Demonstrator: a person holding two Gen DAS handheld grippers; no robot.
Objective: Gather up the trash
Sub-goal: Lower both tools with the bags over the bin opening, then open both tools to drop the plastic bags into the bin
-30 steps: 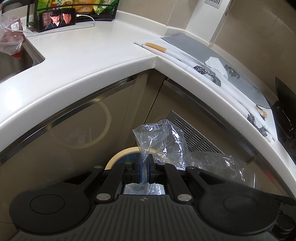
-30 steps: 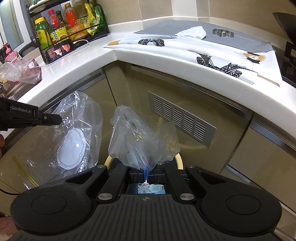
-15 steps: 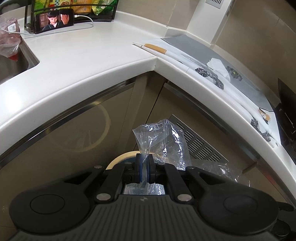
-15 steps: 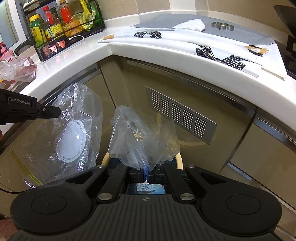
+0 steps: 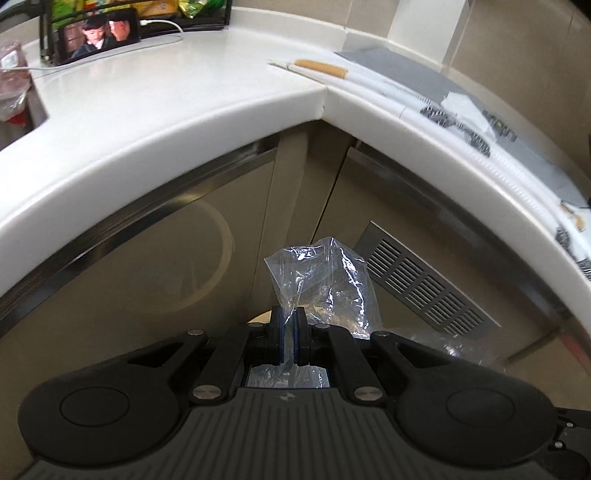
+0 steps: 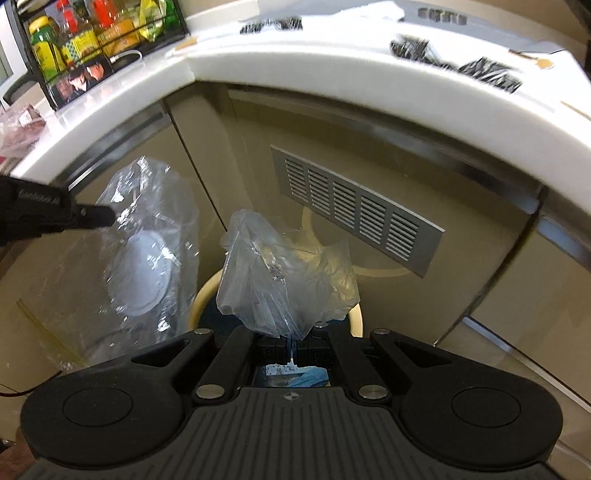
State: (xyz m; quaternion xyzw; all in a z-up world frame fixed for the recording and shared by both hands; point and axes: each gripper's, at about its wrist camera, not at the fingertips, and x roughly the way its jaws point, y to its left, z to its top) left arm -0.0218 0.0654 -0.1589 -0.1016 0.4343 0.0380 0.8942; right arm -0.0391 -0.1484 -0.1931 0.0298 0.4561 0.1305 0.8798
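Note:
In the left wrist view my left gripper (image 5: 289, 325) is shut on a crumpled clear plastic bag (image 5: 325, 273) that sticks up in front of the cabinet corner. In the right wrist view my right gripper (image 6: 291, 345) is shut on a second clear plastic bag (image 6: 284, 273). At the left of that view the left gripper (image 6: 105, 216) holds its bag (image 6: 147, 258), which hangs down with a white round item inside. A cream-rimmed bin (image 6: 201, 299) sits below both bags, mostly hidden by them and by the grippers.
A white L-shaped countertop (image 5: 184, 92) curves above both grippers, with beige cabinet doors (image 6: 406, 314) and a metal vent grille (image 6: 354, 206) beneath it. On the counter are a phone (image 5: 99, 37), a rack of bottles (image 6: 92, 33) and patterned paper wrappers (image 6: 480, 70).
Both grippers have sunk below the counter edge and moved closer to the cabinet fronts, carrying their bags along. Both stay shut.

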